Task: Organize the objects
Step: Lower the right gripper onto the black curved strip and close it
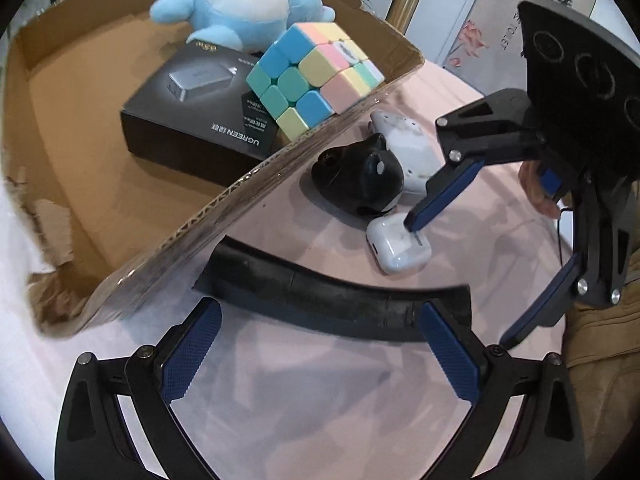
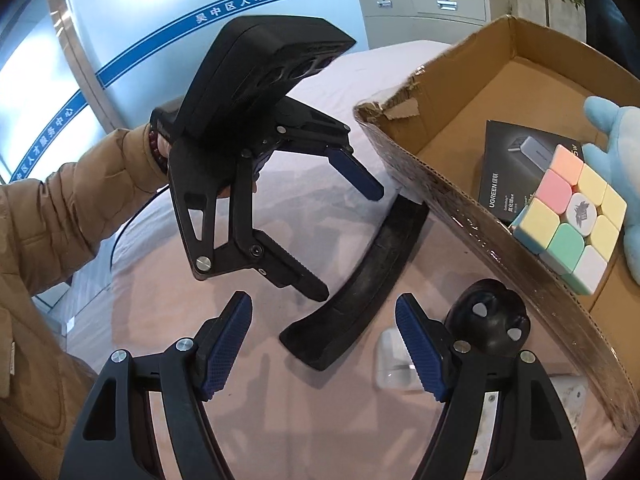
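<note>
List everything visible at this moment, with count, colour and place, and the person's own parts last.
cardboard box: 1, brown, open, on the pink table.
plush toy: 1, light blue and white, inside the box at the back.
black carton: 1, black, flat on the box floor.
puzzle cube: 1, pastel, in the box, leaning on the carton.
black bar: 1, long, on the table beside the box.
black mouse: 1, on the table by the box wall.
white device: 1, behind the mouse.
earbud case: 1, white, on the table.
gold flask: 1, beyond the box.
left claw: open, near the bar.
right claw: open, over the earbud case.
</note>
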The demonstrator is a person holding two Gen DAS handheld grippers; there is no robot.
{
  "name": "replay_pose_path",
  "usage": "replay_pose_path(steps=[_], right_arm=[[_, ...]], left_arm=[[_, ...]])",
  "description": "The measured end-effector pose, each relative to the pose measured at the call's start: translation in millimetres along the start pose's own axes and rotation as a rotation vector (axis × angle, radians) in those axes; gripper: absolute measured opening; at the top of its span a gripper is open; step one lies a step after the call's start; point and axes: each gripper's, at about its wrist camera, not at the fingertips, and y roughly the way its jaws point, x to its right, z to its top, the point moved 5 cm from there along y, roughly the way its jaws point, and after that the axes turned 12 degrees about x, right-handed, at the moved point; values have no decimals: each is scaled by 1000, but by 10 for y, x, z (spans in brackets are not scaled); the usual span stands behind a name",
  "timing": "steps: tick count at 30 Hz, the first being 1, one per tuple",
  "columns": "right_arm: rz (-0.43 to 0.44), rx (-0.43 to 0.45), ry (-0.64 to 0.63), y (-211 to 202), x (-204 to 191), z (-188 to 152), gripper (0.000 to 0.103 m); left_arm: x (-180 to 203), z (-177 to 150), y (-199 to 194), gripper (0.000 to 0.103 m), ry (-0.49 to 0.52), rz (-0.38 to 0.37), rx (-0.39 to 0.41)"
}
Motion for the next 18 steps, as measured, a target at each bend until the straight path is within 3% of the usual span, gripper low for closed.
replay_pose_path(steps=[4, 11, 18], right_arm=[[-7, -11, -5, 43, 30, -3, 74], [-14, -20, -8, 115, 68, -7, 74], [12, -67, 7, 194, -52, -121, 70]], left_arm=[[-111, -14, 115, 100, -41, -12, -26], [13, 45, 166, 101, -70, -104, 22], [61, 11, 127, 101, -78, -87, 66]])
